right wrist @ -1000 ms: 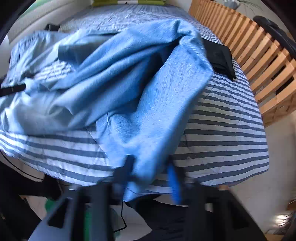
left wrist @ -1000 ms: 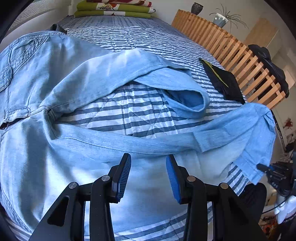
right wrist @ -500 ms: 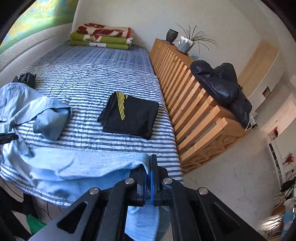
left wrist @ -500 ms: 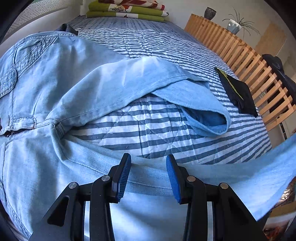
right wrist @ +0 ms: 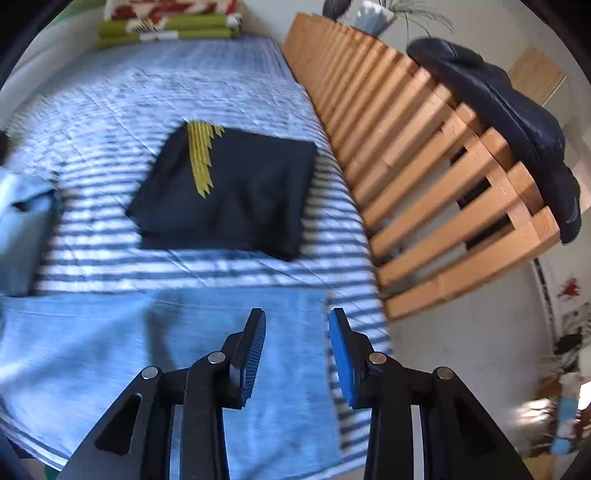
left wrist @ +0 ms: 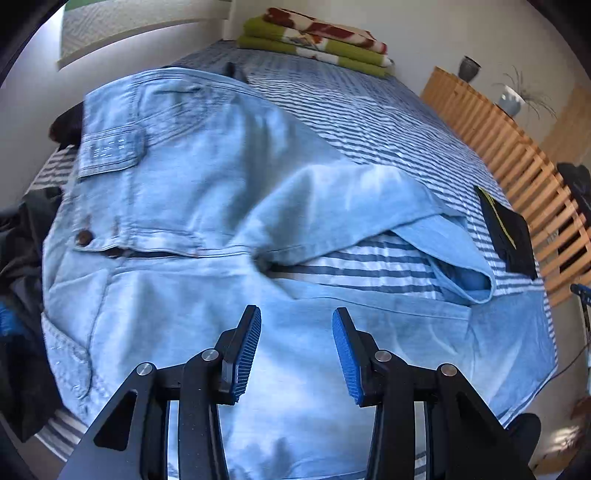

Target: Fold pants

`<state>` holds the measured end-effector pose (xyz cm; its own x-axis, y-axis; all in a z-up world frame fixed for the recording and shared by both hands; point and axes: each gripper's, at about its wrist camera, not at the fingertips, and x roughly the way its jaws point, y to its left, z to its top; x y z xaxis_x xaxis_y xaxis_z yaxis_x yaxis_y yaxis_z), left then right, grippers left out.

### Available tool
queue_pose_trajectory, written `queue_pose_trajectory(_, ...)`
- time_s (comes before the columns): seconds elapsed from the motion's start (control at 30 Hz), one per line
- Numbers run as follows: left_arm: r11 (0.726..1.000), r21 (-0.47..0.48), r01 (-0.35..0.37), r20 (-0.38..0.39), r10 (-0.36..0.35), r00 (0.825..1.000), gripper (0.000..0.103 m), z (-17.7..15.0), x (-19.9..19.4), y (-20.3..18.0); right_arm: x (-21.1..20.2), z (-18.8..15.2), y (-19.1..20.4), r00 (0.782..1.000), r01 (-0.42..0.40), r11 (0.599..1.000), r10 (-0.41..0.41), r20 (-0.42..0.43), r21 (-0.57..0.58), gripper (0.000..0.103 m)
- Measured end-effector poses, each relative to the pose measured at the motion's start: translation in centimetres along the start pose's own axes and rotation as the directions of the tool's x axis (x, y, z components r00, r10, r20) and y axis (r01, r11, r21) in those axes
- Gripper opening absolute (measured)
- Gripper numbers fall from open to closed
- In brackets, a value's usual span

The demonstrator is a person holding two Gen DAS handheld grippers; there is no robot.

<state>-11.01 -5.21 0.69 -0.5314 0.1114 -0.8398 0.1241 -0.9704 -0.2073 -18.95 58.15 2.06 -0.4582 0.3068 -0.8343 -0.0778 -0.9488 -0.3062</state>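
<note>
left gripper hanging loose over jeans, nothing held | right gripper opening, nothing pinched, leg under it | far leg bunched at 3 o'clock, could fold in crooked | near leg close to bed edge, might slide off

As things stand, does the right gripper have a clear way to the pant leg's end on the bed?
Probably yes. The right gripper hangs just over the pant leg, jaws opening with nothing between them, and nothing covers the cloth there.

Sunlit room: striped bed against pale walls, wooden slatted divider alongside, potted plant on top.
</note>
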Motion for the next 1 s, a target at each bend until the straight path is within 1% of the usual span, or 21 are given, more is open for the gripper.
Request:
queue_pose_trajectory(0.07,0.999,-0.044,-0.028,0.020,0.029,0.999,0.044,0.0,-1.2,2.7,-1.6,0.0,1.4,0.998,-0.050,0.998,0.048,0.048,0.034,0.032)
queue_pose_trajectory(0.1,0.997,-0.067,-0.042,0.029,0.044,0.999,0.044,0.0,-1.8,4.1,-2.2,0.1,2.1,0.993,-0.091,0.995,0.088,0.074,0.034,0.033)
queue_pose_trajectory(0.13,0.995,-0.089,-0.047,0.037,0.051,0.998,0.044,0.0,-2.3,5.3,-2.4,0.5,3.3,0.987,-0.132,0.991,0.128,0.095,0.027,0.033)
queue_pose_trajectory(0.23,0.985,-0.153,-0.077,0.060,0.087,0.994,0.046,0.3,-3.7,8.9,-2.8,1.1,6.7,0.969,-0.214,0.977,0.211,0.127,0.009,0.033)
queue_pose_trajectory(0.33,0.970,-0.227,-0.090,0.072,0.109,0.991,0.048,0.7,-4.6,12.5,-2.0,2.1,10.2,0.956,-0.273,0.962,0.272,0.108,0.000,0.033)
queue_pose_trajectory(0.43,0.948,-0.289,-0.136,0.075,0.164,0.984,0.049,1.7,-5.2,16.1,-1.0,2.8,13.6,0.954,-0.286,0.957,0.288,0.081,-0.040,0.033)
queue_pose_trajectory(0.53,0.933,-0.329,-0.144,0.058,0.173,0.983,0.049,3.1,-5.1,18.5,0.3,3.5,16.3,0.949,-0.309,0.949,0.312,0.049,-0.058,0.033)
queue_pose_trajectory(0.57,0.935,-0.326,-0.141,0.057,0.168,0.984,0.049,3.6,-4.9,18.7,0.8,3.8,17.0,0.947,-0.318,0.946,0.320,0.038,-0.058,0.033)
queue_pose_trajectory(0.63,0.947,-0.293,-0.135,0.062,0.159,0.985,0.049,4.5,-4.5,17.7,2.0,4.4,18.6,0.944,-0.329,0.943,0.330,0.020,-0.057,0.033)
queue_pose_trajectory(0.7,0.965,-0.242,-0.104,0.060,0.122,0.991,0.049,5.4,-3.6,15.7,3.3,5.0,20.1,0.935,-0.355,0.934,0.355,-0.015,-0.049,0.033)
queue_pose_trajectory(0.73,0.972,-0.219,-0.079,0.059,0.094,0.994,0.049,5.8,-3.0,14.6,4.2,5.4,20.8,0.921,-0.388,0.921,0.386,-0.044,-0.041,0.033)
queue_pose_trajectory(0.8,0.986,-0.165,-0.018,0.047,0.026,0.999,0.049,6.5,-1.6,11.6,5.8,5.8,22.3,0.881,-0.464,0.886,0.460,-0.112,-0.014,0.035)
queue_pose_trajectory(0.83,0.991,-0.133,0.012,0.036,-0.007,0.999,0.049,6.7,-0.7,9.9,6.6,5.9,23.1,0.861,-0.494,0.869,0.489,-0.141,-0.002,0.038)
queue_pose_trajectory(0.87,0.994,-0.102,0.032,0.024,-0.029,0.999,0.050,6.9,0.2,8.4,7.1,6.0,23.7,0.846,-0.513,0.858,0.508,-0.160,0.009,0.040)
queue_pose_trajectory(0.93,0.996,-0.048,0.069,-0.013,-0.070,0.997,0.051,7.2,2.2,5.4,8.1,6.0,25.3,0.825,-0.540,0.841,0.534,-0.183,0.022,0.048)
queue_pose_trajectory(0.97,0.995,-0.027,0.092,-0.037,-0.093,0.995,0.051,7.3,3.4,3.9,8.4,5.9,26.0,0.819,-0.546,0.838,0.539,-0.195,0.021,0.049)
queue_pose_trajectory(1.0,0.994,-0.004,0.113,-0.064,-0.113,0.992,0.051,7.4,4.6,2.4,8.7,5.8,26.6,0.818,-0.545,0.838,0.536,-0.207,0.018,0.050)
